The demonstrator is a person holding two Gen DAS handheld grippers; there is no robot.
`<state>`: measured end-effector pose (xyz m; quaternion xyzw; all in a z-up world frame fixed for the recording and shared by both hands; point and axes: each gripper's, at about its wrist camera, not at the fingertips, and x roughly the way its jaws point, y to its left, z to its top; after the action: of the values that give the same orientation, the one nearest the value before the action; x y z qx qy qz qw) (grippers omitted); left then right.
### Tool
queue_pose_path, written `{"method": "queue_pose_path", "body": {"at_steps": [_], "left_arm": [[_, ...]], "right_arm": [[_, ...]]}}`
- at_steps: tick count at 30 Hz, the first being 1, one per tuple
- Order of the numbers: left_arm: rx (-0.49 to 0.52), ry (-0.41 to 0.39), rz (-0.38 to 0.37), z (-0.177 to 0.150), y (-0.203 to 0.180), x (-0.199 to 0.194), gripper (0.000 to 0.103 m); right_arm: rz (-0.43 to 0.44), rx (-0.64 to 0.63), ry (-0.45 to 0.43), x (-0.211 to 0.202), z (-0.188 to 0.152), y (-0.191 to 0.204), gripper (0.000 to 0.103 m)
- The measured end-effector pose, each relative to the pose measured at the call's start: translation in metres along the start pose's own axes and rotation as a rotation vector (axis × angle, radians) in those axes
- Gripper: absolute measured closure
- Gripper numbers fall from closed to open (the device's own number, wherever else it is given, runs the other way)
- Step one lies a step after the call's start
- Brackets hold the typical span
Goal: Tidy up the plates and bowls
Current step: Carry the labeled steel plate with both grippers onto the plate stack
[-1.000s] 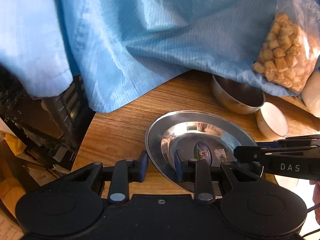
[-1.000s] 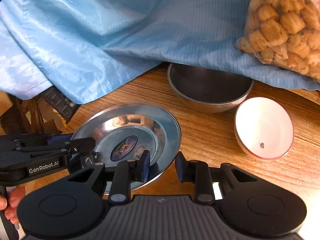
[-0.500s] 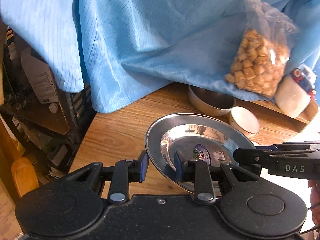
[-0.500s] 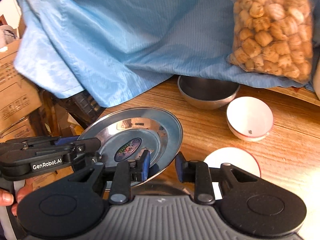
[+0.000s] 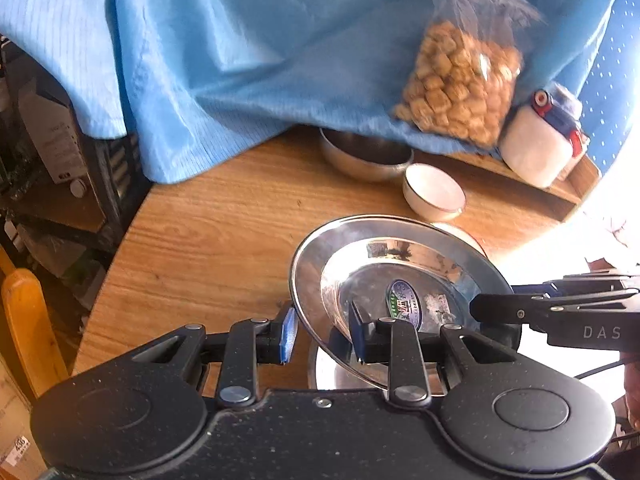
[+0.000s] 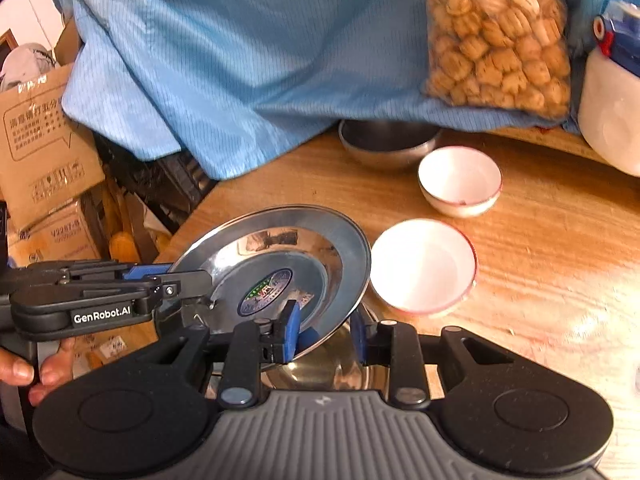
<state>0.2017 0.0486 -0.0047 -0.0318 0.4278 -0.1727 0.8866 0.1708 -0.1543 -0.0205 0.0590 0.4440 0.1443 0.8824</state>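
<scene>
A shiny steel plate [image 5: 400,264] with a round sticker is held above the wooden table [image 5: 224,232] by both grippers. My left gripper [image 5: 322,330] is shut on its near-left rim. My right gripper [image 6: 324,330] is shut on the opposite rim; the plate also shows in the right wrist view [image 6: 280,256]. Below the plate sits a second steel dish [image 6: 332,368]. A steel bowl [image 6: 388,144] stands at the back, half under the blue cloth. Two white bowls with red rims stand on the table, one small [image 6: 460,180] and one larger [image 6: 424,266].
A blue cloth [image 6: 240,60] drapes over the back of the table. A clear bag of brown snacks [image 6: 500,36] and a white bag [image 6: 612,116] stand at the back right. Cardboard boxes [image 6: 40,140] and a dark crate [image 5: 100,168] lie beyond the table's left edge.
Both grippers have risen and pulled back with the plate between them. The larger white bowl and the dish under the plate have come into view.
</scene>
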Motion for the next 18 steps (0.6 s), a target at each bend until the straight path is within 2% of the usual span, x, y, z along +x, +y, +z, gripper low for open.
{"method": "queue_pose_path", "body": {"at_steps": [18], "left_arm": [[0.072,0.108,-0.021,-0.021,-0.013,0.004,0.073]], "right_arm": [[0.025,-0.015,0.106,0.000,-0.025,-0.002,0.067]]}}
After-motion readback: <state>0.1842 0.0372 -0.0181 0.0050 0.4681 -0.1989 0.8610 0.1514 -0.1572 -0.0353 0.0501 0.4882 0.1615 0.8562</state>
